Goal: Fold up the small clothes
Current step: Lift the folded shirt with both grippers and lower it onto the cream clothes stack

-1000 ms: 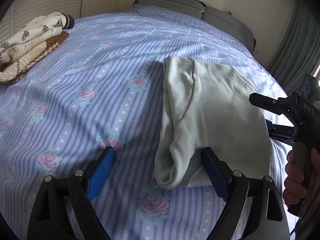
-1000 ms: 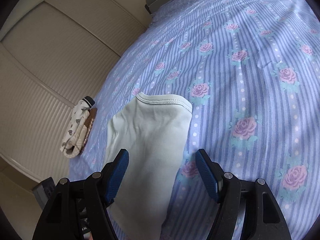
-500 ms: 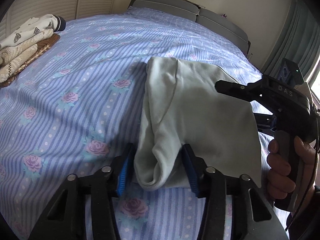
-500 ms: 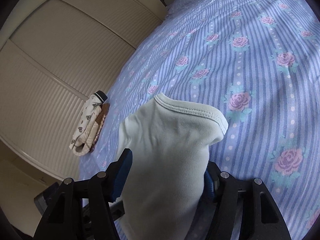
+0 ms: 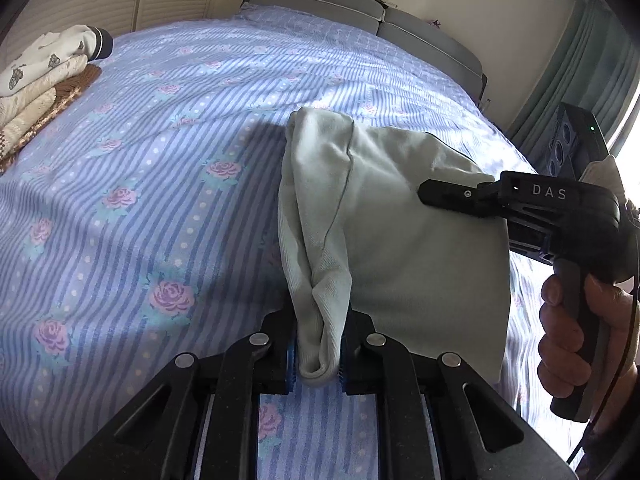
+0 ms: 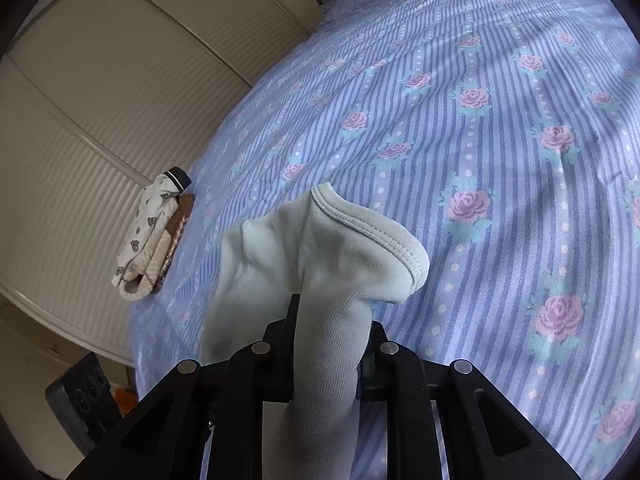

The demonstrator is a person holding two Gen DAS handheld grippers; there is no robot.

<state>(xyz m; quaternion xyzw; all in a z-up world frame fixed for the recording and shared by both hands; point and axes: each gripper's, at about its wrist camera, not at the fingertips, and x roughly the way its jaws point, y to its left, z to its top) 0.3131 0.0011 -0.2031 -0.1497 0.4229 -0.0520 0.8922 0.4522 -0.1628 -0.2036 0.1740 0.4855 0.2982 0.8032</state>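
Observation:
A pale green garment (image 5: 400, 232), folded, lies on the bed with its near end bunched. My left gripper (image 5: 318, 354) is shut on the garment's near left folded edge. My right gripper (image 6: 326, 354) is shut on the garment's other side (image 6: 320, 264), whose stitched hem curls up ahead of the fingers. The right gripper (image 5: 448, 196) also shows in the left wrist view, held by a hand at the garment's right edge; its fingertips are hidden in the cloth there.
The bed has a blue striped sheet with pink roses (image 5: 172, 184). A stack of folded clothes (image 5: 36, 80) lies at the bed's far left edge, also in the right wrist view (image 6: 152, 236). A grey headboard (image 5: 360, 12), slatted wardrobe doors (image 6: 100, 92) and curtains (image 5: 600, 76) surround the bed.
Both grippers went from open around the garment's edges to shut on the cloth. The garment's edges have bunched and lifted a little between the fingers.

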